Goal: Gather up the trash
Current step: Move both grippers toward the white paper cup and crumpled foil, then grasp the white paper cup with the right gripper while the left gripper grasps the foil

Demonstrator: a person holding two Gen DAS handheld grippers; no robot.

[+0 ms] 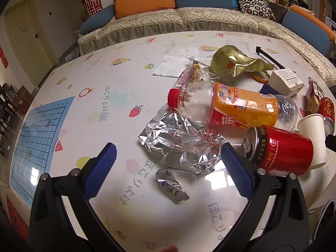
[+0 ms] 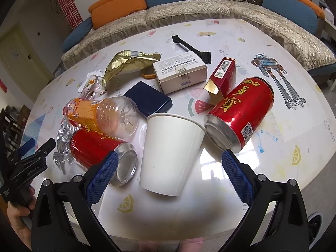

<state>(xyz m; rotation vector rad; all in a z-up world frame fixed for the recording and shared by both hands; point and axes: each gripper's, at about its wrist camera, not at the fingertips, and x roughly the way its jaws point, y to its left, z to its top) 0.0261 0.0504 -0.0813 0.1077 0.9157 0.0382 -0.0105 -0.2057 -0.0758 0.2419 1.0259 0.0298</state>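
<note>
My left gripper is open above a crumpled silver foil wrapper, not touching it; a torn foil scrap lies nearer. An empty orange-label bottle and a red can lie to its right. My right gripper is open, its jaws on either side of a white paper cup lying on its side. One red can lies left of the cup, another red can lies right of it. The bottle lies behind the left can.
The round table also holds a gold wrapper, a white carton, a dark blue box, a red cigarette pack and a black tool. A sofa stands behind. The left gripper shows at the left edge.
</note>
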